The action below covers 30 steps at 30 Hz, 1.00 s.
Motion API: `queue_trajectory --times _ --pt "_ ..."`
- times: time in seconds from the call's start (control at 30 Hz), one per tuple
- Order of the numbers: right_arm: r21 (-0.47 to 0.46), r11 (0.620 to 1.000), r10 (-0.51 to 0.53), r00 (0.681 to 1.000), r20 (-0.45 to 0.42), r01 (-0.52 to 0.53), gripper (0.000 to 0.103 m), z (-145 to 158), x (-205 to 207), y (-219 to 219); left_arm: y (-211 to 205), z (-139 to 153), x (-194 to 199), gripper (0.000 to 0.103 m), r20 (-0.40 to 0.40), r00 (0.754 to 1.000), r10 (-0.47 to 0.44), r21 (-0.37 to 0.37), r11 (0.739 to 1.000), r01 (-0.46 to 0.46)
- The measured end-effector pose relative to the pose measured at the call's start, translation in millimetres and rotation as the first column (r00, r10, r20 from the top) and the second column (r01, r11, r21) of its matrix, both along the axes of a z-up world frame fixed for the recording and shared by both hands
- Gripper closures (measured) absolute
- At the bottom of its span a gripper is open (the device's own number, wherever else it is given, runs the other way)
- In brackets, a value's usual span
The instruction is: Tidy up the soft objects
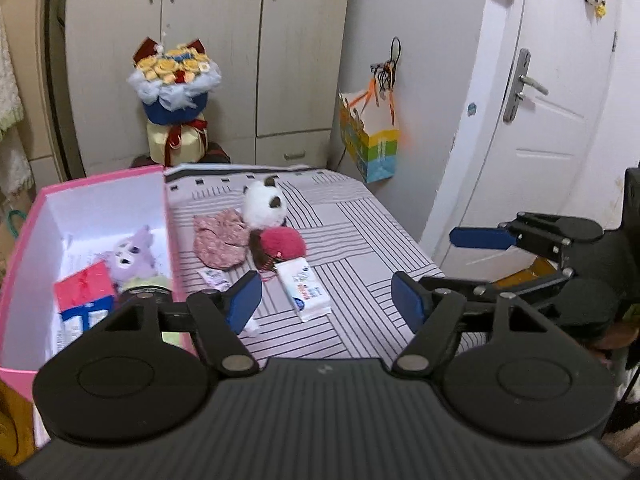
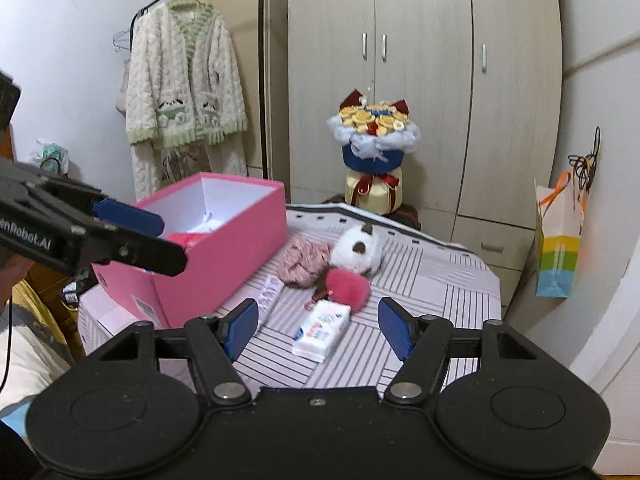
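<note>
From your left wrist view alone, the pink box (image 1: 100, 200) shows its contents: a purple plush (image 1: 130, 254) and a red gift box (image 1: 82, 286). Beside it on the striped surface (image 1: 360, 240) lie a white plush (image 1: 262, 204), pink pompom (image 1: 282, 242), floral cloth (image 1: 218, 238) and tissue pack (image 1: 304, 290). Your left tongs (image 1: 326, 306) and right tongs (image 2: 316, 330) both gape wide, holding nothing.

1. Ahead of you stands a pale grey wardrobe (image 2: 420, 80) with metal handles.
2. To your right is a white door (image 1: 552, 92) with a lever handle.
3. On your left, a fluffy robe (image 2: 184, 76) hangs from a rail against the white wall (image 2: 72, 60).
</note>
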State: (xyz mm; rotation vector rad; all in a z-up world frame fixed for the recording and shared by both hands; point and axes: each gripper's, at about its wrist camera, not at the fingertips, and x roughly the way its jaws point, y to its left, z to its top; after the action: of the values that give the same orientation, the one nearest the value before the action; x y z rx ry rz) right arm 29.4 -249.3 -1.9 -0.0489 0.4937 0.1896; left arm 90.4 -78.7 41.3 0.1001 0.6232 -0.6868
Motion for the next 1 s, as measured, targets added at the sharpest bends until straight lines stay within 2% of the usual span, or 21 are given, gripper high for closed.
queue_trajectory --times 0.1,0.2,0.3,0.43,0.57,0.63,0.73,0.8,0.9,1.0 --pt "0.000 1.000 0.013 1.000 -0.013 -0.013 0.032 -16.9 10.4 -4.2 -15.5 -11.5 9.8 0.032 -0.008 1.000 0.019 0.015 1.000 -0.019" --pt "0.024 1.000 0.021 0.999 -0.043 -0.020 0.032 -37.2 24.0 -9.4 -27.4 -26.9 23.5 0.034 -0.024 0.996 0.080 0.030 0.996 -0.079" --pt "0.028 0.999 0.029 0.997 -0.068 -0.027 0.032 -56.8 39.0 -10.8 -37.6 -45.2 36.2 0.036 -0.006 0.986 0.169 0.079 0.983 -0.168" --pt "-0.020 0.998 0.051 0.995 -0.084 -0.053 0.032 -77.4 55.4 -3.6 -52.4 -68.3 49.6 0.041 0.020 0.969 0.247 0.151 0.957 -0.247" --pt "-0.043 0.997 0.053 0.994 -0.097 -0.057 0.032 -91.4 71.5 1.4 -74.2 -85.3 62.2 0.049 0.043 0.964 0.264 0.204 0.942 -0.267" --pt "-0.031 0.998 0.050 0.993 -0.107 -0.054 0.032 -95.9 78.1 0.8 -79.7 -91.3 68.4 0.053 0.063 0.953 0.296 0.213 0.929 -0.303" --pt "-0.017 0.998 0.065 0.990 -0.127 -0.068 0.032 -101.6 84.4 2.9 -81.2 -103.3 81.4 0.059 0.042 0.939 0.342 0.235 0.910 -0.342" --pt "-0.026 0.996 0.076 0.988 -0.134 -0.080 0.032 -105.3 88.4 5.7 -80.3 -111.6 87.1 0.067 0.021 0.934 0.357 0.247 0.903 -0.351" --pt "-0.024 0.995 0.094 0.984 -0.149 -0.099 0.032 -108.2 96.2 8.4 -78.5 -121.0 92.1 0.074 0.010 0.935 0.355 0.244 0.906 -0.347" --pt "-0.029 0.995 0.088 0.986 -0.144 -0.093 0.032 -110.5 106.6 14.8 -78.8 -126.8 94.7 0.074 0.018 0.930 0.366 0.255 0.898 -0.358"
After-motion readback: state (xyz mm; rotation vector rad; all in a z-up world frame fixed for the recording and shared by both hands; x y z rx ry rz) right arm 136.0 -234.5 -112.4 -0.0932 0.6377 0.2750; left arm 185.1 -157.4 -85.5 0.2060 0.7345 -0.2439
